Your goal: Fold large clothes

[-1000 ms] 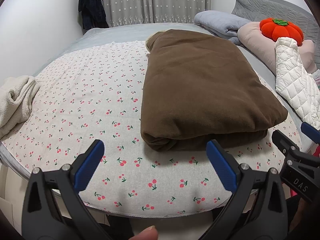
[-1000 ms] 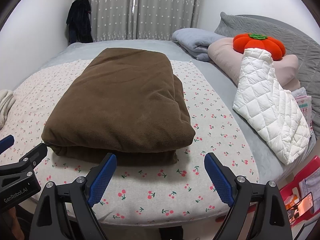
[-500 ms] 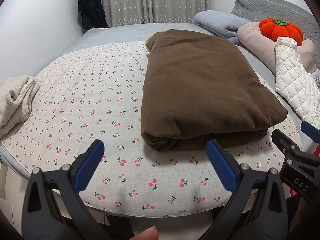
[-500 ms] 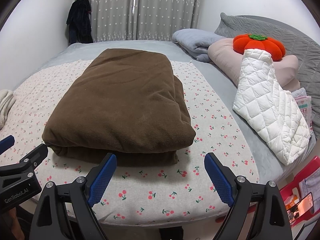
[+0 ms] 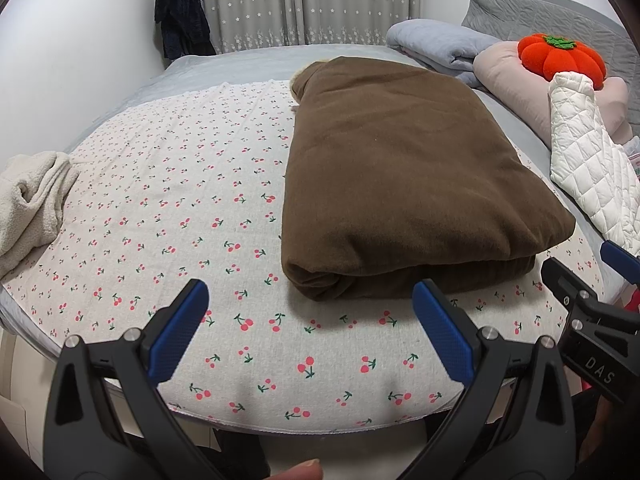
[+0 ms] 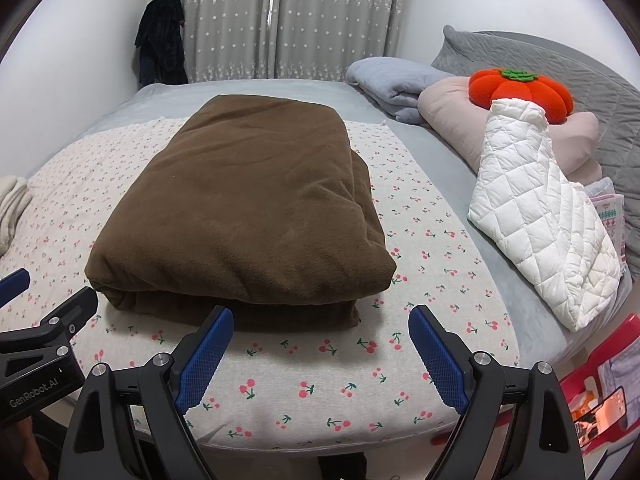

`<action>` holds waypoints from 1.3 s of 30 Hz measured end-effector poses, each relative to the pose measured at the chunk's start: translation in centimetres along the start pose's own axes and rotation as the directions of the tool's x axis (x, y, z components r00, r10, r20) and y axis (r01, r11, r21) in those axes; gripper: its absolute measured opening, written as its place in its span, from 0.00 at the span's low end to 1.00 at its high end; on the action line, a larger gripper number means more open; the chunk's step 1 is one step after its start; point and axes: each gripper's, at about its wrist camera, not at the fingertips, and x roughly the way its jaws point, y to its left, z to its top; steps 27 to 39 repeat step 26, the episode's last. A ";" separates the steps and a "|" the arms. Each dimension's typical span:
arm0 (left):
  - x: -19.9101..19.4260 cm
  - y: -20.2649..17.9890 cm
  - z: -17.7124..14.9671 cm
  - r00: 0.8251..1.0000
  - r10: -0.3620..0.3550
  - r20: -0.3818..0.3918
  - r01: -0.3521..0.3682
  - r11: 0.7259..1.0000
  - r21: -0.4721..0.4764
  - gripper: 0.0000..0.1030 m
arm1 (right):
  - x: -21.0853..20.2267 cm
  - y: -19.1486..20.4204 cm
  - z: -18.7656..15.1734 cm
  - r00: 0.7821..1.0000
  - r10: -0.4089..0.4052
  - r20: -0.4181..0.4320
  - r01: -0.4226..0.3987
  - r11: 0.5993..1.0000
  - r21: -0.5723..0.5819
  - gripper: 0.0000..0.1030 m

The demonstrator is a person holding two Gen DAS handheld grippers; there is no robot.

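Brown garment lies folded on the bed, nothing shifting in the past second

Left wrist view: the left gripper (image 5: 310, 332) hangs with jaws wide and empty before the thick, plush brown garment (image 5: 404, 176), a rounded slab on the cherry-print sheet (image 5: 180, 184). Right wrist view: the right gripper (image 6: 320, 354), jaws equally wide and empty, faces its layered near edge; a quilted white jacket (image 6: 536, 220) lies beside. Folding looks finished.

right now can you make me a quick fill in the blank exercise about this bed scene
1. The folded garment on the cherry-print sheet is ____ in colour.
2. The orange pumpkin cushion sits on a ____ pillow.
3. Both the left tool and the right tool are ____, gripping nothing.

Missing words: brown; pink; open
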 end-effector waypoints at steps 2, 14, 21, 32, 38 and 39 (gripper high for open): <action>0.0 0.0 0.0 1.000 0.000 0.000 0.000 1.000 0.000 0.99 | 0.0 0.0 0.0 1.000 0.000 0.000 0.000 1.000 -0.001 0.89; 0.1 0.2 0.0 1.000 -0.001 -0.002 0.001 1.000 0.002 0.99 | 0.0 0.0 0.0 1.000 0.001 -0.001 -0.001 1.000 -0.003 0.89; 0.4 0.5 -0.2 1.000 -0.005 -0.007 0.005 1.000 0.009 0.99 | 0.0 0.0 0.0 1.000 0.001 -0.001 -0.001 1.000 -0.003 0.89; 0.9 1.0 -0.2 1.000 -0.014 -0.017 0.015 1.000 0.011 0.99 | 0.2 -0.1 -0.1 1.000 0.008 -0.007 -0.008 1.000 -0.003 0.89; 0.9 1.0 -0.2 1.000 -0.014 -0.017 0.015 1.000 0.011 0.99 | 0.2 -0.1 -0.1 1.000 0.008 -0.007 -0.008 1.000 -0.003 0.89; 0.9 1.0 -0.2 1.000 -0.014 -0.017 0.015 1.000 0.011 0.99 | 0.2 -0.1 -0.1 1.000 0.008 -0.007 -0.008 1.000 -0.003 0.89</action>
